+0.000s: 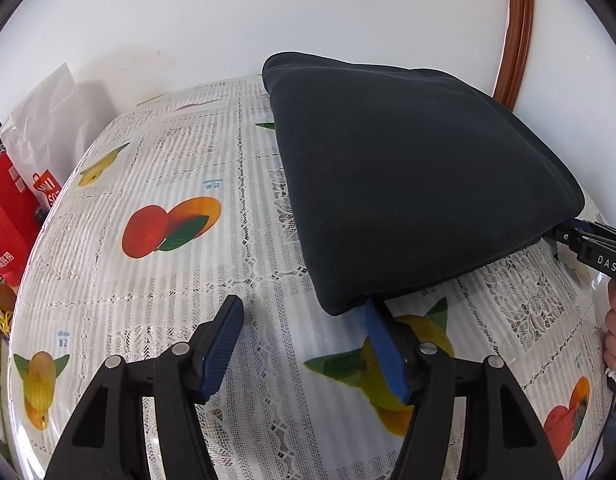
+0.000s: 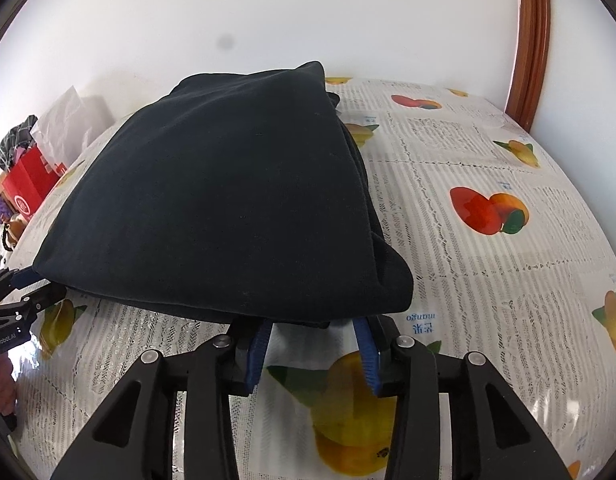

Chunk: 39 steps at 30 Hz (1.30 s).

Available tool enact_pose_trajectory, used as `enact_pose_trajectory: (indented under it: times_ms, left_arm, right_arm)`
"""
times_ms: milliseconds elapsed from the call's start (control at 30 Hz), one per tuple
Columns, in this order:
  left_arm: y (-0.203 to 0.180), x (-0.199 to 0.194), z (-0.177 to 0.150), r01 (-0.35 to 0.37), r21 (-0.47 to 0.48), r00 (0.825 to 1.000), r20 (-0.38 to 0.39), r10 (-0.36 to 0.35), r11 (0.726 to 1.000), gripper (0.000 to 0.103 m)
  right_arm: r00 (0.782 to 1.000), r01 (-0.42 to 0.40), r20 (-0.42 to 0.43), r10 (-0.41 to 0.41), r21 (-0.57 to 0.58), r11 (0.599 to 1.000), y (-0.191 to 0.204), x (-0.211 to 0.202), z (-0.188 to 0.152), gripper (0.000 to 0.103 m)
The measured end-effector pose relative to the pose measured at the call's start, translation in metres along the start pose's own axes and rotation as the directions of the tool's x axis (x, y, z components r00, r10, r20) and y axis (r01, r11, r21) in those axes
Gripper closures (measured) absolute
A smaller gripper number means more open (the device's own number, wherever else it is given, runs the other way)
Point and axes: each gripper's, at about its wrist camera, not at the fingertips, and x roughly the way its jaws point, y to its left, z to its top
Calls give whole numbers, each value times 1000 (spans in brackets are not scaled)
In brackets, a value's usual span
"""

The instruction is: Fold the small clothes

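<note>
While the folded black garment [image 1: 408, 184] lies on the fruit-print surface [image 1: 156, 240] near the white wall [image 1: 268, 16], both grippers sit at its near edge. On the left gripper [image 1: 304, 320] the fingers [image 1: 224, 344] stand well apart, one blue pad tip touching the garment's corner, gripping nothing. On the right gripper [image 2: 312, 336] the fingers [image 2: 366, 350] are apart too, their tips just under the cloth's hem without pinching it. Red bags [image 1: 12, 216] stand beside the surface.

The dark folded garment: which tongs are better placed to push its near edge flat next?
Probably the right tongs: open, they meet the dark folded garment near the middle of its near edge. The left tongs, also open, reach only one corner.
</note>
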Motion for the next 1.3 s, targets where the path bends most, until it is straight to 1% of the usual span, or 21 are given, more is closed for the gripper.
enact_pose_trajectory:
  times_ms: [233,300,500,600,700,767,833,900,967,1033,1067,1100,1133,1200,1300]
  left_arm:
    - [3,2,0,-10,-7,1000,-5,10,1000,34]
    - [3,2,-1,-18,-11,1000,-7,18,1000,30]
    - [6,-2,-5,-15,-21,1000,-8,15,1000,30]
    - [11,-7,-10,19,-32,1000,-3,-19,999,31]
    - [25,-17,-16,57,-86,998,2,-57,995,33]
    - [30,-26,-16,60,-110,998,22,-58,992,33]
    - [29,-33,-10,50,-94,998,52,-46,994,33]
    - [23,-36,-1,52,-68,996,71,-47,996,33]
    - [18,-35,6,46,-57,996,79,-41,997,33]
    - [16,-29,13,33,-56,997,74,-29,998,33]
    - [17,-24,14,26,-62,998,59,-22,998,33]
    - [18,-22,14,19,-70,999,43,-16,997,31]
    - [21,-18,14,20,-80,999,27,-18,997,31]
    - [22,-15,14,24,-91,1000,15,-23,996,31]
    - [19,-14,14,7,-82,1000,14,-6,997,31]
  right_arm:
    - [999,46,-1,-46,13,999,-1,-3,-3,58]
    - [998,58,-2,-58,9,998,1,-4,-5,56]
    - [997,78,-9,-78,18,997,-3,-10,-13,55]
    - [998,63,-7,-62,26,998,-10,-20,-18,55]
    - [999,37,27,-39,49,998,-22,-39,-19,56]
    - [998,12,67,-17,62,998,-29,-56,-16,56]
    - [995,-8,99,1,66,998,-31,-66,-9,56]
    - [993,-37,113,30,61,997,-27,-69,2,56]
    - [992,-32,126,25,56,998,-20,-63,12,56]
    - [995,-17,102,10,67,998,-15,-49,18,61]
    - [997,2,75,-8,78,997,-14,-40,20,63]
    - [998,24,49,-28,87,996,-13,-33,20,63]
    - [999,27,34,-30,97,995,-14,-29,18,63]
    - [1000,10,27,-13,124,992,-19,-29,14,63]
    - [999,-23,26,18,192,981,-27,-31,11,63]
